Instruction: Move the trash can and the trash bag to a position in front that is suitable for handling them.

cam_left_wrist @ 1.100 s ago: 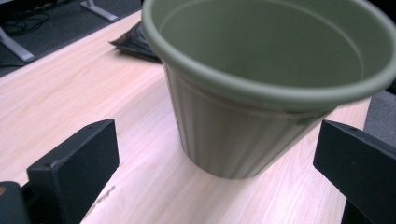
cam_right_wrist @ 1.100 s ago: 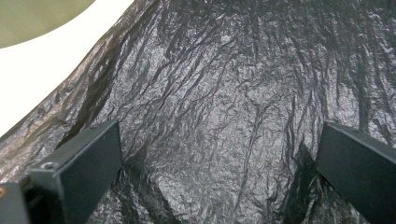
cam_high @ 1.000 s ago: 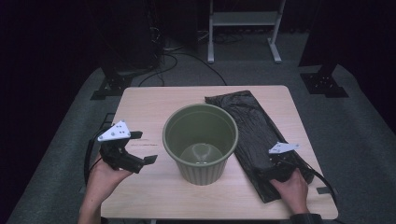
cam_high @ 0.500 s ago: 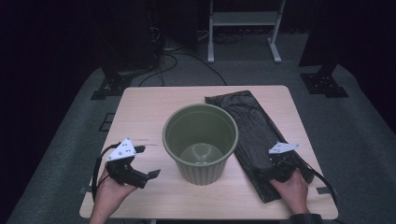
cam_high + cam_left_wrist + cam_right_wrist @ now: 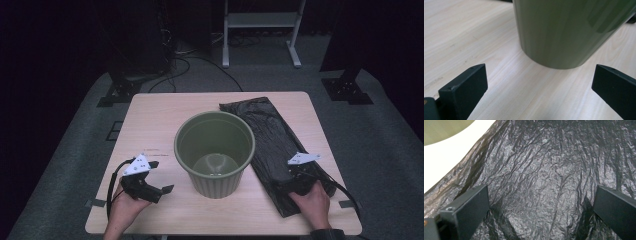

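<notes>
Work in hand: likely lining the green bin with the black bag; judged from the layout, not yet started.
Bag position: lies flat on the right half of the desk, long axis running from the far edge toward the near right corner, slightly slanted. Its left border lies just beside the bin.
Bin position: upright at the desk's centre, mouth open, empty.
Right hand-held gripper: sits on the bag's near end, jaws wide apart, nothing between them but the crinkled film directly ahead and below.
Left hand-held gripper: near the left near corner of the desk, jaws spread, nothing held; it points at the bin's lower wall, apart from it.
Key relation: the bag is under and ahead of the right gripper, stretching away along its pointing line. The right hand is much the nearer one; the bin stands between the left hand and the bag.
Judgement: a pinch on the near end by the right jaws looks the natural next move.
Surface: pale wood grain, bare apart from these items.
Room: dark, grey floor, cables and stand legs beyond the far edge.
</notes>
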The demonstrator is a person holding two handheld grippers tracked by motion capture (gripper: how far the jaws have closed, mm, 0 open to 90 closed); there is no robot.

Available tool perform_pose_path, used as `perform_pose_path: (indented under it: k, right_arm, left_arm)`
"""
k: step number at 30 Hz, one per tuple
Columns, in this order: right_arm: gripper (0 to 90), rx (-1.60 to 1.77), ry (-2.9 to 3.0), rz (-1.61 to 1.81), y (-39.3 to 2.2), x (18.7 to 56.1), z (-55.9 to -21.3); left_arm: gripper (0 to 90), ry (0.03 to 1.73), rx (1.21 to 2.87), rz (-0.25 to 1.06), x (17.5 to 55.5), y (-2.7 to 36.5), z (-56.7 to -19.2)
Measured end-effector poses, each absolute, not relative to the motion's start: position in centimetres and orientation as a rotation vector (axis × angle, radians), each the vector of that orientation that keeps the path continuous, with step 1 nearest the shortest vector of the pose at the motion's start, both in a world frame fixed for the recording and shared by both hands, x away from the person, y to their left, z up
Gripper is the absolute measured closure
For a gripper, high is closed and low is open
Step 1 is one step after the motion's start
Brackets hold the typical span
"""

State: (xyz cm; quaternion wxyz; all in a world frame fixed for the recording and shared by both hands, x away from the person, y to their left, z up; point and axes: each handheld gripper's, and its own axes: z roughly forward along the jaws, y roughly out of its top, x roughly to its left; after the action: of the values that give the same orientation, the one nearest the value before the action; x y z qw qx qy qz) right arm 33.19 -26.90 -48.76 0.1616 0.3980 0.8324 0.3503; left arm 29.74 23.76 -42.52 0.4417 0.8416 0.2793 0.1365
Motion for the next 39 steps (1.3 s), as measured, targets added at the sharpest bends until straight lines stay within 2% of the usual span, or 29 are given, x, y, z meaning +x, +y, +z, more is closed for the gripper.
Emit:
perform_pose_path:
  k: [21, 39]
  right_arm:
    - [0.0, 1.136, 2.376, 1.000, -26.9, 33.2, -48.8]
    - [0.0, 1.140, 2.374, 0.998, -26.9, 33.2, -48.8]
  left_arm:
    - [0.0, 0.781, 2.184, 0.344, 31.7, 23.7, -47.7]
    - [0.0, 0.795, 2.237, 0.350, 31.9, 23.4, -48.3]
